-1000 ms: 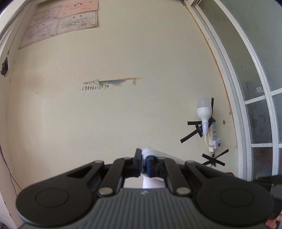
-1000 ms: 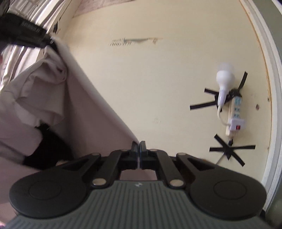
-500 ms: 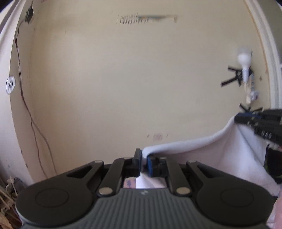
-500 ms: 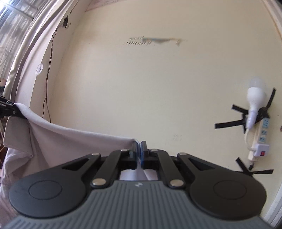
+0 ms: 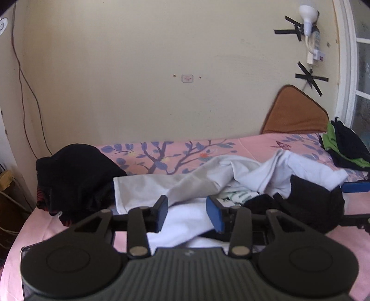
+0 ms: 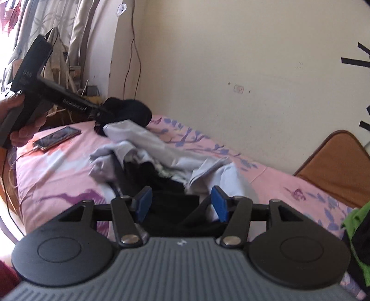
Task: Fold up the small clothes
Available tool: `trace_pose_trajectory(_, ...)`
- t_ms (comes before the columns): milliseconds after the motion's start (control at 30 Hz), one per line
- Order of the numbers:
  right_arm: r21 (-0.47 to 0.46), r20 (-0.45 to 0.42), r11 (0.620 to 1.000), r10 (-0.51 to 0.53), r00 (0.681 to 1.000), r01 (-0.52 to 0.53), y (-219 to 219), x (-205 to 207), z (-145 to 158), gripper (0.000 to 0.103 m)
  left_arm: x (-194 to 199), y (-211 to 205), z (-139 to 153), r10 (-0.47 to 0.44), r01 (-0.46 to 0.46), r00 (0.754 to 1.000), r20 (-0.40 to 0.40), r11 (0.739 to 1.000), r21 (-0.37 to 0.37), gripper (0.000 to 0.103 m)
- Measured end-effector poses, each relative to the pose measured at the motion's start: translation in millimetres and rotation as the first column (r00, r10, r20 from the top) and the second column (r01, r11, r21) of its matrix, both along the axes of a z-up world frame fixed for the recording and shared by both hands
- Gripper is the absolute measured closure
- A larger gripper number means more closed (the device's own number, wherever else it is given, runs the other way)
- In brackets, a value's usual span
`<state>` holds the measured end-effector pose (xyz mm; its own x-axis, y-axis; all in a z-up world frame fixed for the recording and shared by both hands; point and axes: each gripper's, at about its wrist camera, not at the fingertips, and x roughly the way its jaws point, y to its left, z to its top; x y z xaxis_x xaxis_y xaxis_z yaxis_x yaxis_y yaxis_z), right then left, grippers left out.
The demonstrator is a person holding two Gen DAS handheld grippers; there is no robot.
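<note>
Cream wall (image 5: 138, 69) backs a bed (image 5: 254, 143) covered with a pink sheet printed with blue leafy branches. On the sheet lies a crumpled white garment (image 5: 185, 187), spread loosely across the middle of the bed and partly over a black garment (image 5: 316, 203) on its right side. The left gripper (image 5: 186, 214) hovers just above the near edge of the white cloth, its blue-padded fingers (image 5: 161, 211) spread apart and holding nothing. The right gripper (image 6: 181, 203) hangs over the same heap from the other side, its fingers (image 6: 218, 203) likewise parted and empty, with black fabric showing between them. A separate pile of dark clothes (image 5: 76, 178) sits at the left end of the bed by the wall. A smartphone (image 6: 57, 137) lies flat on the sheet near that end. A brown cushion (image 5: 296, 113) leans against the wall at the right, beside a green and black garment (image 5: 342, 145). A light bulb (image 5: 307, 12) is taped to the wall above.
</note>
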<state>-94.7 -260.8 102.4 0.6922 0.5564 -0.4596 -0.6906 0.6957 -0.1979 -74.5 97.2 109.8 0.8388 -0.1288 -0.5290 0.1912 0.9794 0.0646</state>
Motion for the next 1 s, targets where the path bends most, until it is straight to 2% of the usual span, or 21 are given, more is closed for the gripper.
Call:
trace_pose_trajectory(67, -0.085, 0.014, 0.996, 0.005, 1.0, -0.004, 7.3, 0.7, -10.7, 0.045, -7.4, -10.7, -0.5, -0.039, 0.039, 0.999, 0.002, 0.999, 0.017, 0.062)
trace_pose_trajectory(133, -0.202, 0.035, 0.979, -0.014, 0.999, 0.021, 15.0, 17.6, -17.6, 0.082, -13.4, -18.3, 6.0, -0.071, 0.071, 0.997, 0.017, 0.997, 0.016, 0.062)
trace_pose_trajectory(167, -0.213, 0.037, 0.976, -0.034, 0.999, 0.041, 15.3, 27.8, -16.4, 0.092, -15.4, -21.3, 10.5, -0.089, 0.088, 0.996, 0.03, 0.996, 0.008, 0.062)
trace_pose_trajectory(233, -0.111, 0.048, 0.988, -0.098, 0.994, 0.103, 3.5, 47.7, 2.4, 0.093, -24.3, -24.2, 17.4, -0.115, 0.117, 0.992, 0.047, 0.993, -0.026, 0.058)
trace_pose_trajectory(267, -0.024, 0.057, 0.989, -0.147, 0.987, 0.149, -5.7, 56.2, 18.0, 0.093, -28.4, -24.7, 18.8, -0.126, 0.129, 0.991, 0.047, 0.99, -0.052, 0.057)
trace_pose_trajectory(300, 0.087, 0.043, 0.978, -0.194, 0.98, 0.19, -17.4, 63.5, 35.6, 0.093, -31.3, -24.7, 18.6, -0.138, 0.141, 0.99, 0.038, 0.986, -0.086, 0.055)
trace_pose_trajectory(367, 0.289, -0.039, 0.926, -0.24, 0.97, 0.241, -43.2, 75.5, 59.4, 0.093, -37.0, -23.8, 12.1, -0.154, 0.151, 0.988, 0.002, 0.971, -0.186, 0.055)
trace_pose_trajectory(400, 0.339, -0.059, 0.905, -0.254, 0.965, 0.259, -51.4, 79.0, 64.4, 0.093, -36.8, -23.9, 5.3, -0.176, 0.163, 0.984, -0.029, 0.955, -0.247, 0.055)
trace_pose_trajectory(467, 0.338, -0.034, 0.895, -0.298, 0.954, 0.292, -57.5, 82.9, 65.1, 0.092, -38.6, -29.8, -10.4, -0.225, 0.186, 0.971, -0.084, 0.926, -0.33, 0.055)
trace_pose_trajectory(533, 0.291, -0.026, 0.883, -0.377, 0.926, 0.367, -62.7, 93.3, 56.8, 0.087, -43.0, -37.7, -22.3, -0.237, 0.191, 0.966, -0.101, 0.922, -0.337, 0.055)
trace_pose_trajectory(567, 0.264, -0.034, 0.866, -0.431, 0.902, 0.424, -66.7, 97.9, 50.0, 0.08, -44.7, -39.0, -26.5, -0.235, 0.188, 0.966, -0.103, 0.922, -0.338, 0.055)
trace_pose_trajectory(600, 0.253, -0.046, 0.862, -0.443, 0.895, 0.44, -72.0, 96.8, 47.5, 0.08, -46.8, -38.2, -29.6, -0.232, 0.181, 0.967, -0.109, 0.918, -0.352, 0.055)
trace_pose_trajectory(633, 0.265, -0.05, 0.884, -0.385, 0.921, 0.384, -76.2, 88.0, 46.1, 0.08, -48.1, -35.2, -32.2, -0.237, 0.178, 0.964, -0.118, 0.909, -0.376, 0.055)
trace_pose_trajectory(667, 0.251, -0.044, 0.927, -0.277, 0.96, 0.279, -72.4, 78.1, 44.4, 0.08, -49.7, -31.5, -34.4, -0.244, 0.176, 0.962, -0.125, 0.9, -0.399, 0.055)
trace_pose_trajectory(700, 0.195, -0.035, 0.968, -0.157, 0.987, 0.161, -64.0, 61.9, 41.5, 0.08, -51.5, -27.5, -36.5, -0.253, 0.177, 0.958, -0.134, 0.89, -0.42, 0.055)
trace_pose_trajectory(733, 0.119, -0.029, 0.991, -0.054, 0.998, 0.058, -52.0, 47.4, 35.3, 0.079, -53.3, -24.5, -38.4, -0.264, 0.179, 0.954, -0.141, 0.881, -0.439, 0.055)
trace_pose_trajectory(800, -0.032, -0.048, 0.994, 0.106, 0.993, -0.108, -26.8, 21.0, 14.9, 0.068, -55.8, -19.8, -42.7, -0.29, 0.184, 0.944, -0.154, 0.856, -0.483, 0.055)
trace_pose_trajectory(867, -0.128, -0.063, 0.974, 0.181, 0.981, -0.188, -8.1, 9.1, -6.7, 0.063, -56.9, -16.1, -48.1, -0.307, 0.176, 0.937, -0.166, 0.826, -0.536, 0.055)
trace_pose_trajectory(933, -0.164, -0.081, 0.966, 0.19, 0.978, -0.201, 5.9, 13.9, -24.8, 0.059, -58.2, -13.0, -54.5, -0.307, 0.15, 0.935, -0.179, 0.798, -0.583, 0.053)
trace_pose_trajectory(1000, -0.16, -0.1, 0.968, 0.177, 0.979, -0.192, 14.4, 25.9, -35.7, 0.061, -60.7, -11.8, -58.8, -0.297, 0.12, 0.935, -0.196, 0.782, -0.612, 0.053)
